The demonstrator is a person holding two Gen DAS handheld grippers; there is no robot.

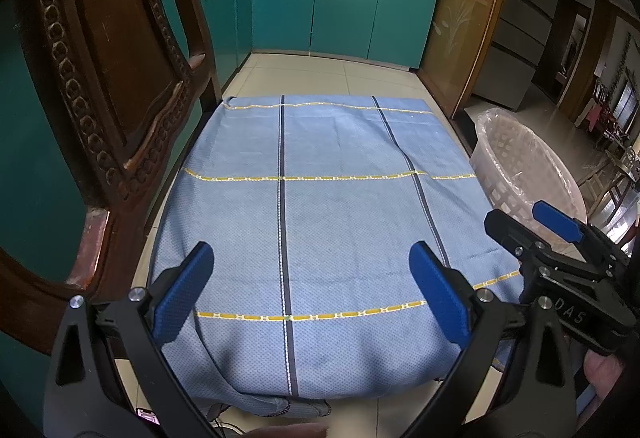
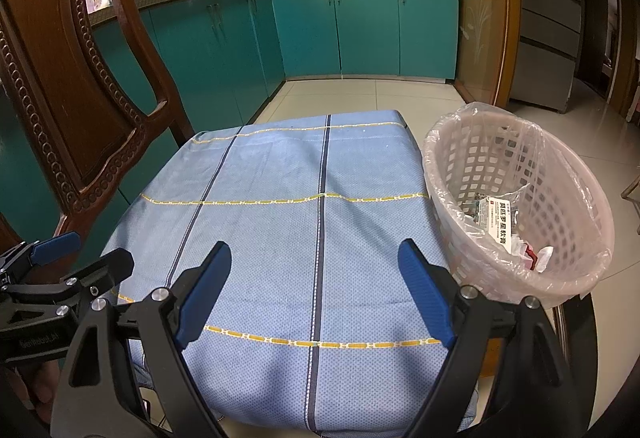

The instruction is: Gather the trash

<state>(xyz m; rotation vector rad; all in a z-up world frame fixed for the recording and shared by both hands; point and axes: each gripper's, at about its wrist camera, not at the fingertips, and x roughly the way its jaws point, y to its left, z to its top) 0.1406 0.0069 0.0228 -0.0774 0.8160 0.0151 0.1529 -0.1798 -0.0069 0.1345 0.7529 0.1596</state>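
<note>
You held both tools over the blue cloth (image 2: 288, 238), and nothing sat between either pair of pads. Your left gripper (image 1: 312, 294) stood with its jaws wide apart above the cloth's near end. Your right gripper (image 2: 316, 294) matched it, jaws spread and empty. The lined basket (image 2: 576, 222) stood just beside the cloth's right edge, and the trash (image 2: 505, 225), a printed box among wrappers, lay inside it. A carved wooden chair (image 2: 60, 90) stood left of the cloth.
</note>
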